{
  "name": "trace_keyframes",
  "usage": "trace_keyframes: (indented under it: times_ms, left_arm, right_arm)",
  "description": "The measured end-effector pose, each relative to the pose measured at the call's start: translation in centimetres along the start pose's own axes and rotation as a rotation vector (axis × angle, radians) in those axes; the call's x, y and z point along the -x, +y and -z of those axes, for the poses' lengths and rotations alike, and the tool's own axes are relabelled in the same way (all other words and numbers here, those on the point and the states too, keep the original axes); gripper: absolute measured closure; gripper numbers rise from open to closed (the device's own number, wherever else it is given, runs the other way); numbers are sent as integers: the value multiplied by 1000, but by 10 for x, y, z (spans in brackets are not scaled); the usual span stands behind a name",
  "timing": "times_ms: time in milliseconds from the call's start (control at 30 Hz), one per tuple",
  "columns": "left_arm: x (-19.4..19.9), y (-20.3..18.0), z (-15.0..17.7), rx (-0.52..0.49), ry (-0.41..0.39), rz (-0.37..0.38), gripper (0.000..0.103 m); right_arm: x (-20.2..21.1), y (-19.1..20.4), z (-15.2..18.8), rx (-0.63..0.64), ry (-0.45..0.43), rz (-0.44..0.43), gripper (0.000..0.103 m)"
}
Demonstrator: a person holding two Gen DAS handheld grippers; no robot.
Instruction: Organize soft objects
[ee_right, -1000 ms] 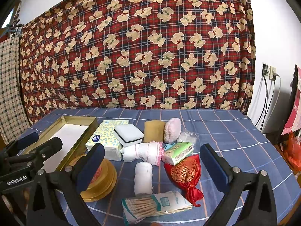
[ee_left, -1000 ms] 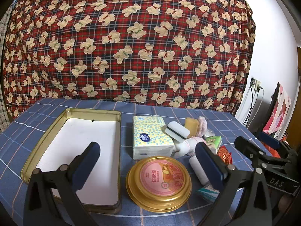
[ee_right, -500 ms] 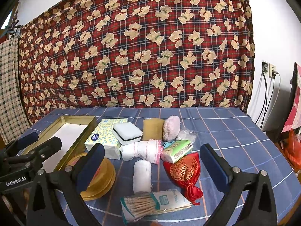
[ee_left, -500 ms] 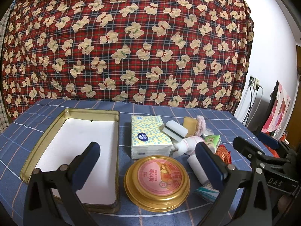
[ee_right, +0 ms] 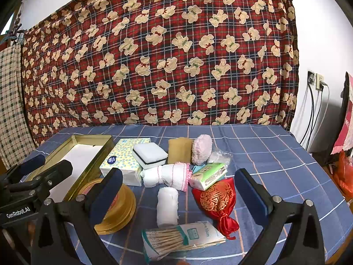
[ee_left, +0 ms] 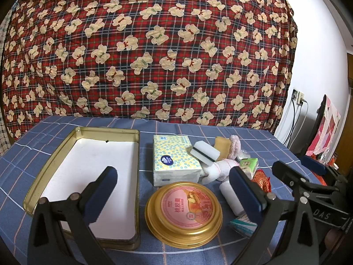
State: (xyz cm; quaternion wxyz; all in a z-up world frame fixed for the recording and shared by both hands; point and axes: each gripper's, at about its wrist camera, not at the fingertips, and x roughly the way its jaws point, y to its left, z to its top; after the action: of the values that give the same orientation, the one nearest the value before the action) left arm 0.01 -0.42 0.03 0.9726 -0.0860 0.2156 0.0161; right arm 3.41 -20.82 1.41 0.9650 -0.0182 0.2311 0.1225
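Both my claws hang wide apart and hold nothing, above a blue checked table full of soft things.

From my left wrist: my left claw (ee_left: 172,195) is spread wide over the flat gold tin tray (ee_left: 42,181) with its smooth white floor and the round shiny gold tin (ee_left: 184,214). The squashy tissue pack (ee_left: 174,160) sits just behind the round tin, and the white sponge (ee_left: 205,153) leans on it.
From my right wrist: my right claw (ee_right: 176,195) is spread wide too. Between its blue pads lie a white cloth roll (ee_right: 167,206), a silky red pouch (ee_right: 217,199) and a crinkly bag of cotton swabs (ee_right: 181,238). Behind them are a fluffy pink puff (ee_right: 201,149) and a green tissue pack (ee_right: 208,172).
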Motion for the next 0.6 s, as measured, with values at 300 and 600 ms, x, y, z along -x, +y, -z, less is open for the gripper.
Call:
trace_keyframes:
  times_ms: [300, 600]
  left_arm:
    - [0, 0, 0, 0, 1, -2, 0]
    - [0, 1, 1, -3, 4, 0, 0]
  right_arm:
    - [0, 0, 0, -3, 6, 0, 1]
    - [-2, -3, 5, -8, 16, 3, 1]
